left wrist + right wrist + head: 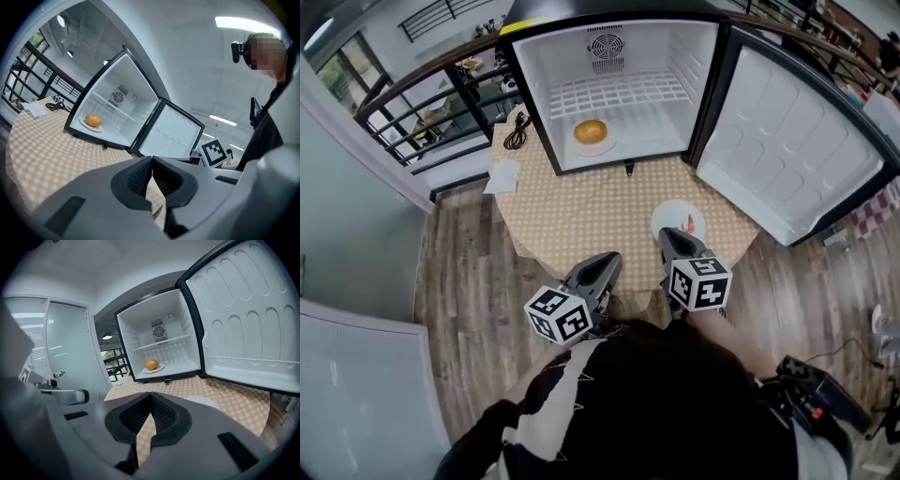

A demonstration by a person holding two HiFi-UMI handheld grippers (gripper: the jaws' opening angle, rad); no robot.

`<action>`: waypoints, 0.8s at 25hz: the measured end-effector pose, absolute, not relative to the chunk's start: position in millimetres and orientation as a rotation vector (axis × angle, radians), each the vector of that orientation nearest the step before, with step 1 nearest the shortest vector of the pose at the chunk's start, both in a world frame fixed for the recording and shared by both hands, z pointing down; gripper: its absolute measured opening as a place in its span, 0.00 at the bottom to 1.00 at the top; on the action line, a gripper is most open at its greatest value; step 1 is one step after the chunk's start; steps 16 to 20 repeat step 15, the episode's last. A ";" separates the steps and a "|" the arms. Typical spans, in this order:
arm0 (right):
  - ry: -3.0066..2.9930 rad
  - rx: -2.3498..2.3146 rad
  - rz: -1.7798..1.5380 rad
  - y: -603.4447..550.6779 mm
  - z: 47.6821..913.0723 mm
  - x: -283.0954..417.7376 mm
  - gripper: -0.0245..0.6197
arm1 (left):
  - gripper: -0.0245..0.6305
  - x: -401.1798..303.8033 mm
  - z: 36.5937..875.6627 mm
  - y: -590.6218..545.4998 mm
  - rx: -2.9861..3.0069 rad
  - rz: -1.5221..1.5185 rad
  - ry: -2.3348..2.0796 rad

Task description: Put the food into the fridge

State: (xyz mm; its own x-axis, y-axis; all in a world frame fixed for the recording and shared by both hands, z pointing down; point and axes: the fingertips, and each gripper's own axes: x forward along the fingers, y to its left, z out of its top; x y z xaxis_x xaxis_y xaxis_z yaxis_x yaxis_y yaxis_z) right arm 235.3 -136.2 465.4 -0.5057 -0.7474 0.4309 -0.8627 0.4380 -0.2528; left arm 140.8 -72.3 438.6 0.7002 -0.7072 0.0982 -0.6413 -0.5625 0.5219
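The small fridge [619, 89] stands open on the checked tablecloth [581, 211], its door [797, 141] swung out to the right. On its floor a round orange food item [590, 130] lies on a white plate [602, 146]; it also shows in the left gripper view [93, 120] and the right gripper view [151, 364]. A second white plate [670, 217] with a small red piece [689, 223] sits near the table's front edge. My right gripper [672, 236] is shut and empty just in front of that plate. My left gripper [607, 260] is shut and empty at the table's front edge.
A coiled black cable [517, 131] and a white paper [503, 175] lie at the table's left side. A black railing [422, 103] runs behind on the left. Black gear with a cable [811, 394] lies on the wooden floor at the right.
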 end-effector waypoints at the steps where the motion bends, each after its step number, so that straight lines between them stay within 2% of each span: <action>1: -2.438 1.393 0.662 -129.6 466.5 239.1 0.06 | 0.06 145.4 437.3 -65.8 2.381 -0.157 -1.030; 7: -2.428 1.404 0.667 -84.6 446.2 252.1 0.06 | 0.06 160.4 413.2 -21.7 2.406 -0.148 -1.008; 15: -2.385 1.358 0.669 -168.5 357.9 232.7 0.06 | 0.06 142.4 324.7 -105.9 2.357 -0.185 -1.007; 20: -2.385 1.358 0.669 -168.5 357.9 232.7 0.06 | 0.06 142.4 324.7 -105.9 2.357 -0.185 -1.007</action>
